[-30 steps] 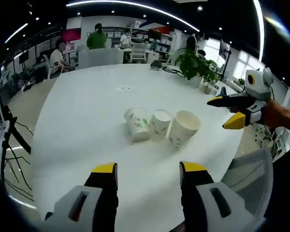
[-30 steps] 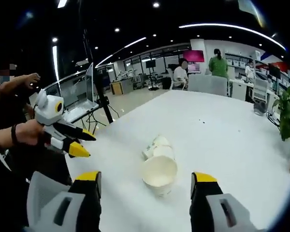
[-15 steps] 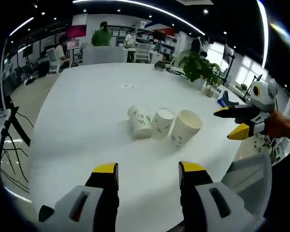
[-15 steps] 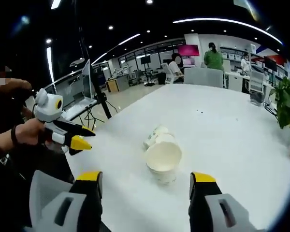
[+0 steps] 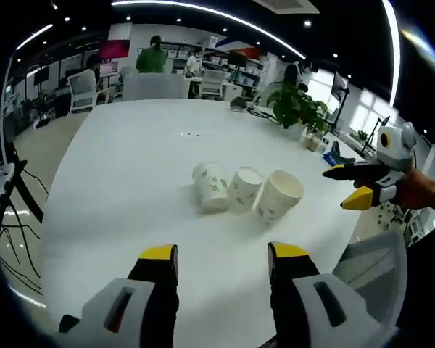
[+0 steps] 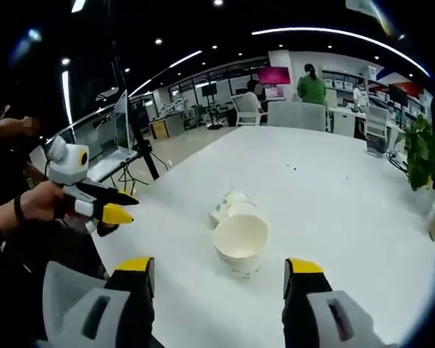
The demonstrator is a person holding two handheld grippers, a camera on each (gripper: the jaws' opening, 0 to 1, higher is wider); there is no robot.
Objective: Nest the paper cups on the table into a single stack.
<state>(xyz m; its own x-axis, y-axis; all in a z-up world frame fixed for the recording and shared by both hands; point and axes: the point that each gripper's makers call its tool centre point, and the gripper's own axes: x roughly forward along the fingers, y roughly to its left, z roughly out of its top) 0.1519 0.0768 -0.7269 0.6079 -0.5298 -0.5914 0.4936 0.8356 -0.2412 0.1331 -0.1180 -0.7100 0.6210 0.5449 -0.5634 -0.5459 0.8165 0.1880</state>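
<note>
Three white paper cups with green print lie on their sides in a row on the white table: a left cup, a middle cup and a right cup, the right one looking like a short nested stack. My left gripper is open, short of the cups. In the right gripper view the nearest cup shows its open mouth, with another cup behind it. My right gripper is open with nothing between its fingers. The right gripper also enters the left gripper view; the left gripper enters the right gripper view.
A potted plant stands at the table's far right edge, seen again as a plant in the right gripper view. Several people sit or stand at desks beyond the table. A tripod and laptop stand off the table's side.
Both views have shifted slightly with the hands; the cups lie as before and both grippers stay open.
</note>
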